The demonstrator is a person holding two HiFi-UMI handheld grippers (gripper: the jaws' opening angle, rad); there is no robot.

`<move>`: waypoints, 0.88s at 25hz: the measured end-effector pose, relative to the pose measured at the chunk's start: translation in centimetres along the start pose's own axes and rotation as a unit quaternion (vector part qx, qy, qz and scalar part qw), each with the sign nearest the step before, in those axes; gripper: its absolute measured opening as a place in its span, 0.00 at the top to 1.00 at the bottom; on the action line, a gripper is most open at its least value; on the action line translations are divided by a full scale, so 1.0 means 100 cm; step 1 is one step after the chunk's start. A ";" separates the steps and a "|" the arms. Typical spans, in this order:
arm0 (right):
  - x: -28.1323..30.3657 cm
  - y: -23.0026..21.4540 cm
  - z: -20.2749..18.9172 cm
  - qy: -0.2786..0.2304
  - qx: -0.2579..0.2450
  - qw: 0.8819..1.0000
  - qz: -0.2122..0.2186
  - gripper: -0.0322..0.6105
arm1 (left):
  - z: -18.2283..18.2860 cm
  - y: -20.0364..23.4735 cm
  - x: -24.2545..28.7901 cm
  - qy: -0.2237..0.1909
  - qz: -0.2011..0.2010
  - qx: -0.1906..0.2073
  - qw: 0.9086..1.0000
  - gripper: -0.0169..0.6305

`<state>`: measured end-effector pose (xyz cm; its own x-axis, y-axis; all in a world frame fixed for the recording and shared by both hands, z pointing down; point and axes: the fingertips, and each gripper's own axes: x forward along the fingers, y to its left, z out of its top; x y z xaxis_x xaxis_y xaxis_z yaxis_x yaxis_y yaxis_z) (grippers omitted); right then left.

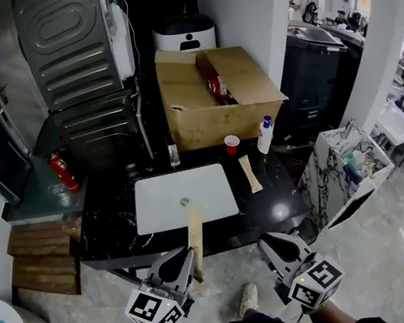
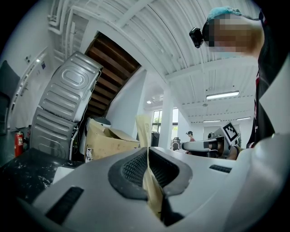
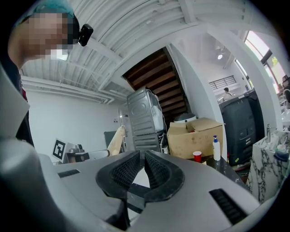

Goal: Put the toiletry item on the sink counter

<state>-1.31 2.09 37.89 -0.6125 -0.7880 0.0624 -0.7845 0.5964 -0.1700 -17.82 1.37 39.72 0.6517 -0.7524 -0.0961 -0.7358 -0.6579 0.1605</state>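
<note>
Clamping tan packet [image 1: 195,233], left gripper [image 1: 191,263], near counter [image 1: 112,219]

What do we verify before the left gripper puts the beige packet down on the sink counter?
1. Grip: left gripper shut on the beige packet, which is pinched between the pads. Ok.
2. Right gripper: jaws together, nothing between them. Ok.
3. Drop spot: bare black counter left of the sink. Ok.
4. Packet lined up over the counter: in the head view its tip shows against the sink's front rim. Not ok.
5. Clutter: second packet, red cup and pump bottle all sit right of the sink, away from that spot. Ok.
6. Height above the counter: cannot tell.
</note>
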 end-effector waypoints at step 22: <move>0.056 -0.227 0.052 -0.035 0.042 0.998 0.041 0.85 | -0.002 0.008 0.226 0.033 0.065 0.022 0.997 0.94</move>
<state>13.52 -16.65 36.98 -0.6641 -0.7473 -0.0244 -0.7187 0.6470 -0.2545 -3.64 -16.15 37.86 0.5594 -0.8288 -0.0121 -0.8216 -0.5563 0.1243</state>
